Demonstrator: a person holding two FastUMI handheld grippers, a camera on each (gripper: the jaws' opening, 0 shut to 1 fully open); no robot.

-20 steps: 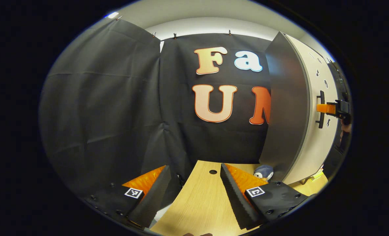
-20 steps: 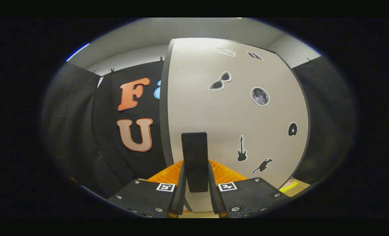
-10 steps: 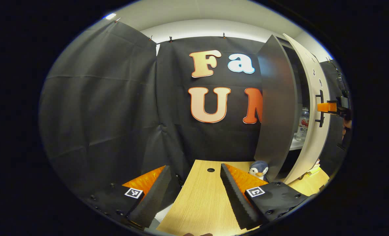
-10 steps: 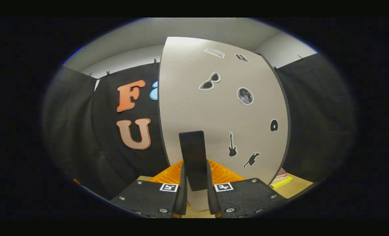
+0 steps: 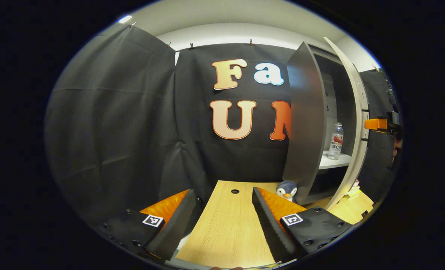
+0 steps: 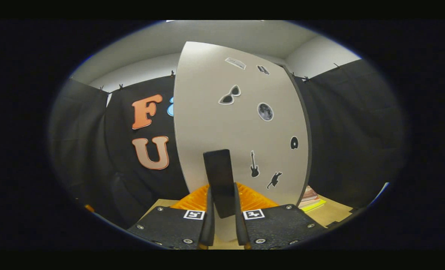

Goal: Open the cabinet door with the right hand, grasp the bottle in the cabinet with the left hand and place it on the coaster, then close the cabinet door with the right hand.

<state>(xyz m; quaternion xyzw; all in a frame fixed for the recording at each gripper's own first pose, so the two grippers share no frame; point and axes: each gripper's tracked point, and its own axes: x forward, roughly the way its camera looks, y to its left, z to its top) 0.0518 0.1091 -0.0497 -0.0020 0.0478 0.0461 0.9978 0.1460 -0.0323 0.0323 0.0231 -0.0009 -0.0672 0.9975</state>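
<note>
In the left gripper view the grey cabinet [image 5: 305,123] stands at the right with its pale door [image 5: 358,112] swung out. A clear bottle [image 5: 336,140] with a red label stands upright on the white shelf [image 5: 333,161] inside. My left gripper [image 5: 222,219] is open over the wooden table [image 5: 226,228], well short of the cabinet, with nothing between its fingers. My right gripper [image 5: 380,123] shows at the door's outer face. In the right gripper view the right gripper [image 6: 222,221] is shut on the door's black handle [image 6: 218,176], and the sticker-covered door [image 6: 241,127] faces me.
A small penguin toy [image 5: 285,190] sits on the table at the foot of the cabinet's side panel. A few books [image 5: 352,193] lie stacked beside the door's lower edge; these books [image 6: 310,197] also show past the door in the right gripper view.
The door has swung further open with the right gripper on its handle, uncovering the shelf and the whole bottle. The left gripper has stayed open over the table.
</note>
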